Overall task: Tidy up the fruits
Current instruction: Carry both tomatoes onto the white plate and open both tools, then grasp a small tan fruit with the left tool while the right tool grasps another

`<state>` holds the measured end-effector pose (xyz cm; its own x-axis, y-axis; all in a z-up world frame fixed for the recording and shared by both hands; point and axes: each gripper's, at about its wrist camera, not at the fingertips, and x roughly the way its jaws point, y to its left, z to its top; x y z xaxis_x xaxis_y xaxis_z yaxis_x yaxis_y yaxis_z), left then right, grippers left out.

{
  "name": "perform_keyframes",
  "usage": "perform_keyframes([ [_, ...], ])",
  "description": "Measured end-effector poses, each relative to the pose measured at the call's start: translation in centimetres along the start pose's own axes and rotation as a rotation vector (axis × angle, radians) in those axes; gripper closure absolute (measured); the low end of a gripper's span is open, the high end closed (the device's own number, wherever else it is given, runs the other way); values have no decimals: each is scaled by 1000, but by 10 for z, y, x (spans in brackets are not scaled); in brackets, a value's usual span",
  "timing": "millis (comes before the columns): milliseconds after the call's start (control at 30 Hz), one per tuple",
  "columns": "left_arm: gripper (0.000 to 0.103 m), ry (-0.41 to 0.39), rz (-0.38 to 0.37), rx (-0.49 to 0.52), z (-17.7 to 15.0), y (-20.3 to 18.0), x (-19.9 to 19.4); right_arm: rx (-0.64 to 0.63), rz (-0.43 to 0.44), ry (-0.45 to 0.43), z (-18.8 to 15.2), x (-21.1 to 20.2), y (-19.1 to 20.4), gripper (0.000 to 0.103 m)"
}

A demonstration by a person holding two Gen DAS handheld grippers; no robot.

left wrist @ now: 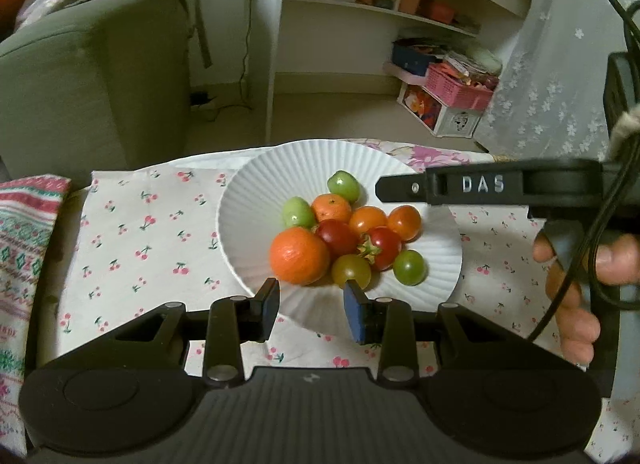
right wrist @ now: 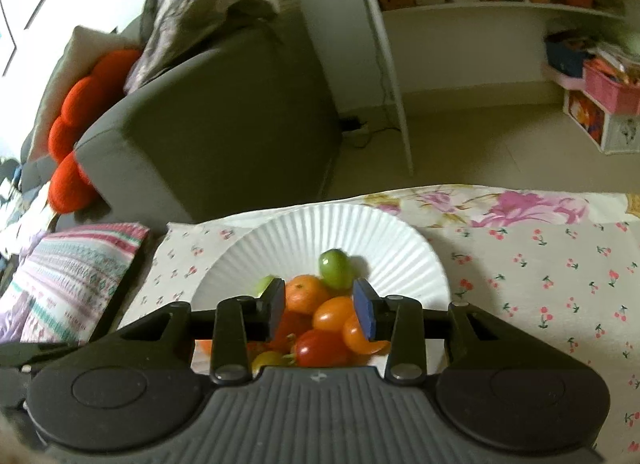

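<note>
Fruits (left wrist: 340,240) lie heaped in the middle of a white ribbed plate (left wrist: 248,200) on our cherry-print cloth (left wrist: 140,232). From the left we see the big mandarin (left wrist: 299,255), 2 green tomatoes (left wrist: 298,213) and a smaller mandarin (left wrist: 331,207), red and orange cherry tomatoes, then another green tomato (left wrist: 409,267). One red tomato (left wrist: 382,248) points its green calyx leftward. Our left gripper (left wrist: 311,306) hovers at the plate's near rim, fingers apart, nothing between them. Our right gripper (right wrist: 320,310) hangs over the pile, fingers likewise apart and empty.
</note>
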<state>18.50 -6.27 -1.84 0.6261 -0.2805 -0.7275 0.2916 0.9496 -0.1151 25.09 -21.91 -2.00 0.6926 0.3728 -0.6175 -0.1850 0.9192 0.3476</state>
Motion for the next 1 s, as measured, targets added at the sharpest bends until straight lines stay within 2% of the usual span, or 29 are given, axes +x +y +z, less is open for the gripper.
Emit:
perform_keyframes([
  [133, 78, -8, -10, -5, -1, -3, -6, -16, -67, 45, -2, 1, 7, 67],
  [200, 78, -14, -11, -3, -2, -3, -10, -22, -81, 51, -3, -5, 9, 60],
  [267, 76, -17, -10, -12, -2, -2, -13, -24, -73, 58, -5, -12, 11, 47],
  [400, 65, -34, -3, -31, -7, 2, -25, -33, -63, 64, -9, -28, 17, 37],
  [467, 65, -46, 10, -33, -10, 4, -31, -39, -56, 77, -12, -33, 21, 28],
  [567, 63, -63, 32, -33, -19, 7, -43, -54, -32, 102, -16, -36, 29, 26],
  [700, 54, -68, 45, -59, -35, 20, -58, -46, -11, 120, -29, -47, 39, 21],
  [833, 49, -52, 87, -71, -50, 36, -64, -57, 8, 142, -44, -57, 52, 18],
  [933, 48, -28, 90, -94, -60, 48, -64, -75, 27, 158, -54, -62, 62, 15],
  [1000, 42, -30, 99, -96, -64, 51, -66, -88, 40, 170, -59, -65, 66, 15],
])
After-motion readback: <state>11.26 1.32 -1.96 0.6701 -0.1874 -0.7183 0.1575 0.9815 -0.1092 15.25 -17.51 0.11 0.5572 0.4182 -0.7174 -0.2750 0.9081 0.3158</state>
